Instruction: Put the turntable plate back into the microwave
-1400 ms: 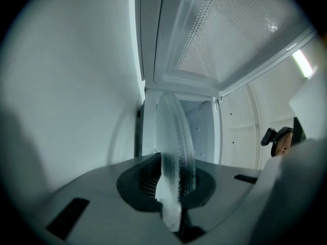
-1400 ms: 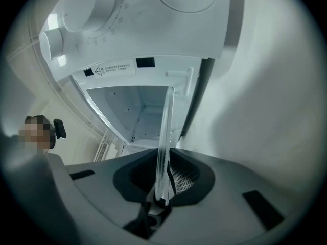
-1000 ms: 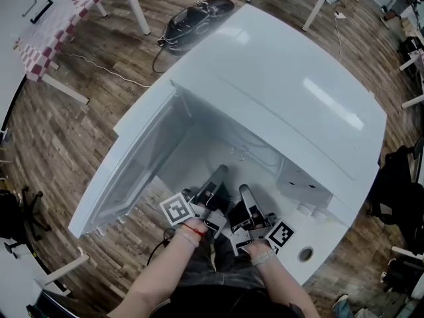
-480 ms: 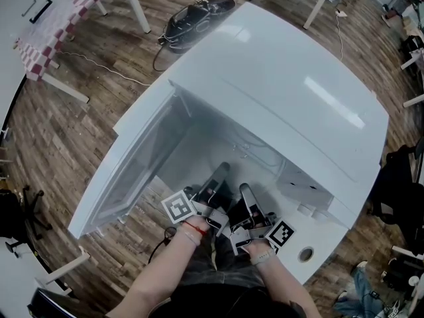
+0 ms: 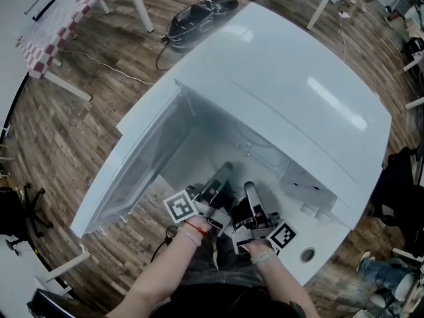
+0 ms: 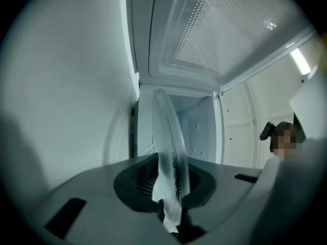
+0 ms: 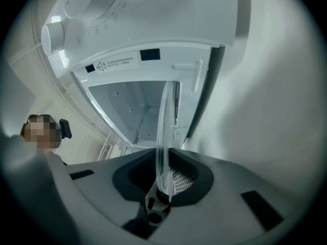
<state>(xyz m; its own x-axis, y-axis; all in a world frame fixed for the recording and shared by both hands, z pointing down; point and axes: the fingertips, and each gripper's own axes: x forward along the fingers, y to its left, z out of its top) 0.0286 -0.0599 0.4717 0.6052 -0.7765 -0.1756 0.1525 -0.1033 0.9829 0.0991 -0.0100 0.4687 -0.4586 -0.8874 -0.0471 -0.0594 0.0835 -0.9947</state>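
Observation:
A white microwave (image 5: 298, 78) stands with its door (image 5: 132, 171) swung open to the left. The clear glass turntable plate (image 6: 168, 152) is held edge-on at the mouth of the cavity (image 6: 196, 126). My left gripper (image 6: 171, 200) is shut on its rim. From the other side, my right gripper (image 7: 162, 188) is shut on the same plate (image 7: 164, 131), which points into the cavity (image 7: 127, 106). In the head view the left gripper (image 5: 222, 174) and right gripper (image 5: 250, 191) reach side by side into the opening, and the glass itself is hard to make out.
A dial knob (image 7: 53, 37) sits on the microwave's control panel. On the wooden floor behind it lies a black bag (image 5: 199, 15) with a cable. A table with a checked cloth (image 5: 53, 32) stands at the far left, and more table legs at the top right.
Both grippers stay shut on the plate at the cavity mouth. They have edged slightly inward, and the head view has shifted a little.

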